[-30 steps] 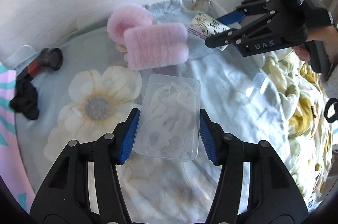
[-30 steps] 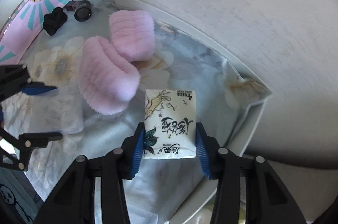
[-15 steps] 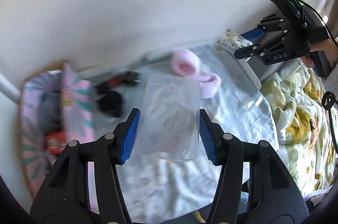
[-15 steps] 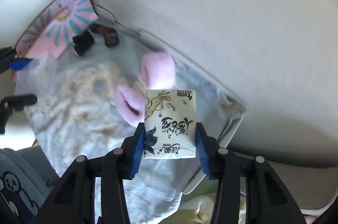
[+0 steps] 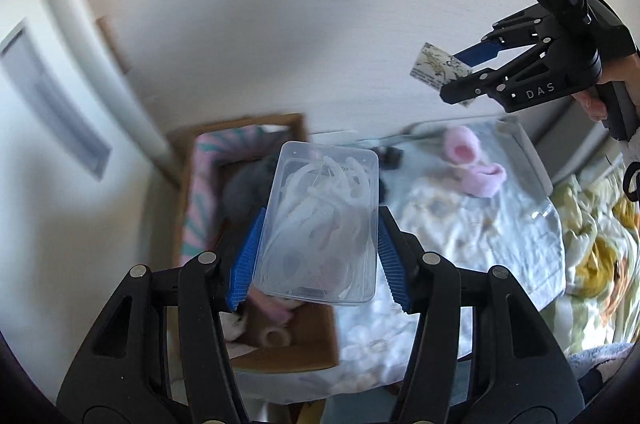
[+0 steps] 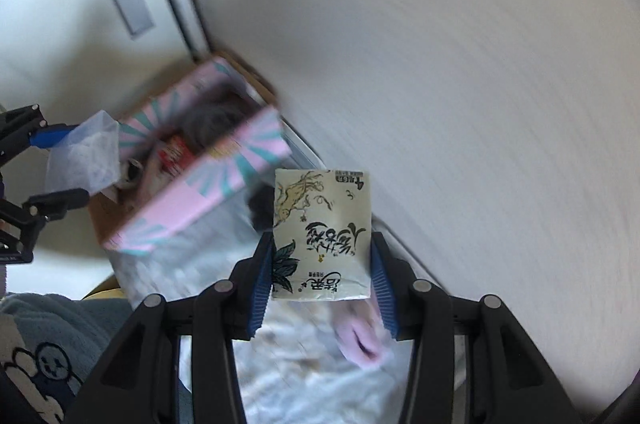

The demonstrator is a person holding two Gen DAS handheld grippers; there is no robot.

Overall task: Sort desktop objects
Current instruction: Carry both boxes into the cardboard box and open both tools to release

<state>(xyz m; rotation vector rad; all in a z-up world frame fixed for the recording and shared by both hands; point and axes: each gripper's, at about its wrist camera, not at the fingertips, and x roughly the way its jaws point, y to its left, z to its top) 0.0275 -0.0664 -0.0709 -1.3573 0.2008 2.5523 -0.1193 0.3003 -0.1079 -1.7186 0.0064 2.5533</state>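
Both tongs have been lifted well clear of the cloth-covered counter (image 5: 472,240) since a second ago, each with its load unchanged, and the view has swung toward the box beside the counter's left edge. The left tongs (image 5: 316,252) are clenched on a clear plastic case (image 5: 320,224) of white looped pieces, its long axis running straight out along the fingers. The right tongs (image 6: 320,264) are clenched on a printed paper packet (image 6: 320,236), held upright with its long axis likewise along the fingers; in the left wrist view the packet (image 5: 438,68) is seen high against the wall.

The coming move, as it may be judged, turns on the open cardboard box (image 5: 280,356) with pink and teal striped flaps (image 6: 208,192). It lies directly below and ahead of the clear plastic case, while the packet is further off, over the counter's left edge, so the left hand is the nearer. Dark and red things are already seen inside the box, though blurred.

Two pink fluffy slippers (image 5: 476,164) remain near the counter's far edge. The counter is covered by a pale floral cloth and stands against a plain white wall, with a bed's yellow-patterned bedding (image 5: 596,244) at its right edge.
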